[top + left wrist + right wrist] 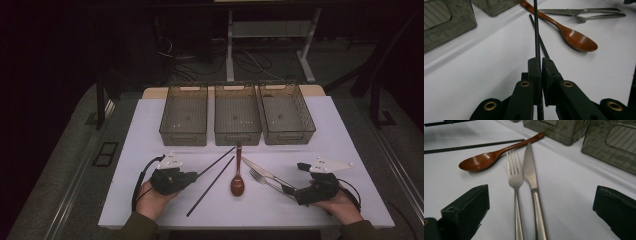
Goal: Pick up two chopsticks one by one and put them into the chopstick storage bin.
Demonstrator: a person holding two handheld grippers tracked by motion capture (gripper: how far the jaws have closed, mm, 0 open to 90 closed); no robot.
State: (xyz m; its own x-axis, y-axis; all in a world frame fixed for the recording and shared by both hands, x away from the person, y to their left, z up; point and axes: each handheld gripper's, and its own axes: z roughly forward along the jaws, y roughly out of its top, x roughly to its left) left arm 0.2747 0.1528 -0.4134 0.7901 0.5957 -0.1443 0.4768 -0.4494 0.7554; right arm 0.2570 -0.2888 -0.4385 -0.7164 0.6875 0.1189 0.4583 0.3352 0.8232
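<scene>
My left gripper is shut on a thin black chopstick, which points away from the jaws toward the bins. A second black chopstick lies on the white table. Next to it lies a brown wooden spoon. My right gripper stands wide open. The handles of a steel fork and a steel knife lie side by side on the table between its jaws, untouched.
Three grey see-through bins stand in a row at the back of the white table: left, middle and right. Bare table surface lies to either side of the cutlery. Beyond the table the floor is dark, with table legs and cables.
</scene>
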